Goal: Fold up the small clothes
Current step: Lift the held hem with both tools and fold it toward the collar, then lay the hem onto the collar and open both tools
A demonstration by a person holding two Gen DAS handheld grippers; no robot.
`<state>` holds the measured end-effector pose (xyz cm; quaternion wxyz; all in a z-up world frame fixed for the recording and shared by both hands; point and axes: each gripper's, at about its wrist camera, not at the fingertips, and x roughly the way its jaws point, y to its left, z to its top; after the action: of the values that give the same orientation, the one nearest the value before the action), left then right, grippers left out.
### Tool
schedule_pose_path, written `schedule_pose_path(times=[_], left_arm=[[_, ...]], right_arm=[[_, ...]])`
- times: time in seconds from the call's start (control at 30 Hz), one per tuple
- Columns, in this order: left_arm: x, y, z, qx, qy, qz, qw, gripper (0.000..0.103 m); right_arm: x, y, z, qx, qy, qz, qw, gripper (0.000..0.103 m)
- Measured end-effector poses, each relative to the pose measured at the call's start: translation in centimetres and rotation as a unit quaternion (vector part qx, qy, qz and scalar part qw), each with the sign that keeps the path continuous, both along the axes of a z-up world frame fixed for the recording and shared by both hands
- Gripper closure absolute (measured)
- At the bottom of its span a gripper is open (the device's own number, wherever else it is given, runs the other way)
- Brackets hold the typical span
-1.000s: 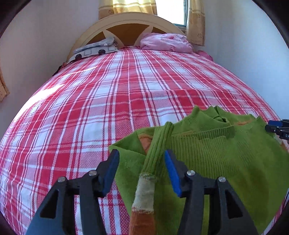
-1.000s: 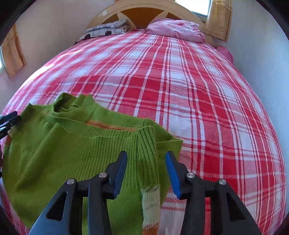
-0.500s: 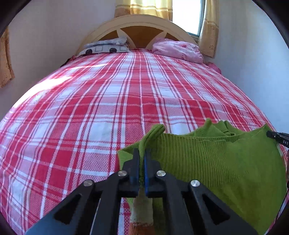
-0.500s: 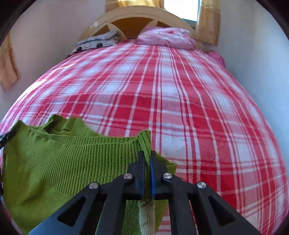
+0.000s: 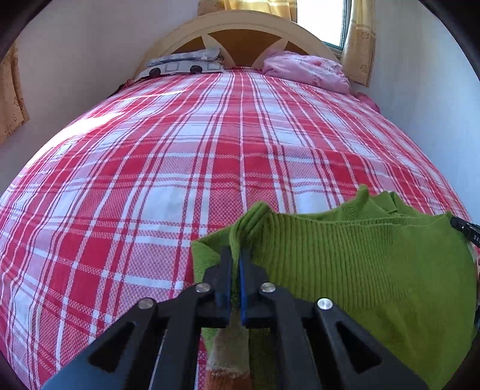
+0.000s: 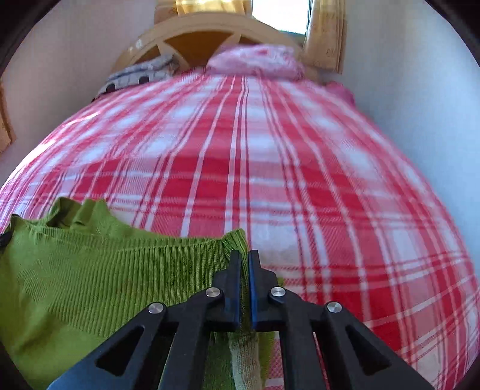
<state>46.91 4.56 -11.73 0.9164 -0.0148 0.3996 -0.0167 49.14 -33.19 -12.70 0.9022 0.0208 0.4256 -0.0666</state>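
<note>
A small green ribbed sweater [image 5: 360, 264] lies at the near end of a red-and-white plaid bed [image 5: 180, 156]. My left gripper [image 5: 235, 255] is shut on the sweater's left corner fold, with a pale and orange cuff hanging below the fingers. In the right wrist view the same green sweater [image 6: 90, 270] spreads to the left, and my right gripper [image 6: 244, 258] is shut on its right corner fold. The tip of the right gripper shows at the left wrist view's right edge [image 5: 465, 228]. The sweater's edge is stretched between the two grippers.
At the far end of the bed are a wooden headboard [image 5: 240, 36], a grey patterned pillow [image 5: 183, 63] and a pink bundle [image 5: 306, 69]. White walls stand close on both sides. A curtained window [image 5: 330, 21] is behind the headboard.
Both grippers went from open around the sweater's corner folds to shut on them. Both have since shifted a little with the cloth, and more of the bed shows.
</note>
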Motion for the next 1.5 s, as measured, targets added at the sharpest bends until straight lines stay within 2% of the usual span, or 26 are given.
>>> schedule_pose_path(times=[0.03, 0.07, 0.1, 0.13, 0.17, 0.27, 0.37, 0.47, 0.53, 0.63, 0.73, 0.83, 0.93, 1.03, 1.07, 1.1, 1.17, 1.5], left_arm=[[-0.3, -0.1, 0.2, 0.006, -0.005, 0.003, 1.0000, 0.091], [-0.7, -0.1, 0.6, 0.007, -0.015, 0.004, 0.9999, 0.090], [-1.2, 0.0, 1.1, 0.005, -0.024, 0.002, 0.9997, 0.088], [-1.8, 0.1, 1.6, -0.002, -0.030, 0.000, 0.9996, 0.080], [-2.6, 0.4, 2.2, -0.010, -0.037, 0.000, 0.9993, 0.067], [-5.7, 1.3, 3.9, -0.010, -0.079, 0.005, 0.9968, 0.040], [-8.8, 1.7, 4.3, -0.014, -0.086, -0.006, 0.9962, 0.030], [-10.9, 1.1, 3.1, 0.000, -0.071, -0.021, 0.9973, 0.024], [-11.5, 0.2, 1.6, 0.030, -0.053, -0.027, 0.9978, 0.024], [-11.3, -0.3, -0.8, 0.074, -0.017, -0.012, 0.9971, 0.024], [-11.1, 0.8, -1.1, 0.052, -0.003, 0.004, 0.9987, 0.017], [-11.7, 1.8, -0.5, 0.029, -0.004, 0.018, 0.9994, 0.017], [-13.4, 2.3, -1.0, 0.011, 0.002, 0.010, 0.9999, 0.017], [-14.8, 2.7, -1.8, 0.012, 0.013, 0.003, 0.9998, 0.015], [-15.0, 2.8, -2.0, 0.010, 0.018, 0.002, 0.9998, 0.014], [-15.2, 3.0, -2.1, 0.008, 0.022, 0.002, 0.9997, 0.014], [-15.2, 3.2, -2.3, 0.005, 0.026, 0.006, 0.9996, 0.007], [-15.1, 3.1, -2.6, 0.016, 0.028, 0.012, 0.9994, 0.002]], right_arm=[[0.0, -0.2, -0.3, 0.000, 0.004, -0.002, 1.000, 0.096], [-0.2, -0.3, -0.1, -0.002, 0.003, -0.004, 1.000, 0.087], [-0.4, -0.3, 0.0, -0.006, 0.005, -0.005, 1.000, 0.065], [-0.9, -0.3, 0.4, -0.014, 0.007, -0.007, 1.000, 0.050], [-1.5, -0.4, 0.8, -0.025, 0.004, -0.012, 1.000, 0.035], [-4.9, -0.1, 3.0, -0.017, -0.031, 0.001, 0.999, 0.035], [-8.5, 1.9, 4.8, 0.014, -0.056, 0.045, 0.997, 0.035], [-11.9, 6.0, 4.6, 0.021, -0.056, 0.132, 0.989, 0.035], [-13.1, 7.7, 3.0, 0.010, -0.029, 0.156, 0.987, 0.035], [-13.5, 7.5, -0.3, -0.023, 0.022, 0.129, 0.991, 0.036], [-14.0, 5.7, -0.5, 0.009, 0.015, 0.109, 0.994, 0.036], [-15.0, 6.2, 0.6, -0.005, 0.007, 0.097, 0.995, 0.037], [-16.8, 6.8, 1.6, -0.003, -0.020, 0.111, 0.994, 0.037], [-17.0, 5.6, -0.8, 0.013, 0.029, 0.090, 0.995, 0.037], [-17.3, 5.0, -1.5, 0.030, 0.029, 0.091, 0.995, 0.037], [-17.7, 5.0, -1.4, 0.026, 0.018, 0.094, 0.995, 0.039], [-18.0, 5.5, -1.1, 0.011, 0.022, 0.089, 0.996, 0.039], [-20.1, 6.1, -1.7, -0.018, 0.014, 0.068, 0.997, 0.039]])
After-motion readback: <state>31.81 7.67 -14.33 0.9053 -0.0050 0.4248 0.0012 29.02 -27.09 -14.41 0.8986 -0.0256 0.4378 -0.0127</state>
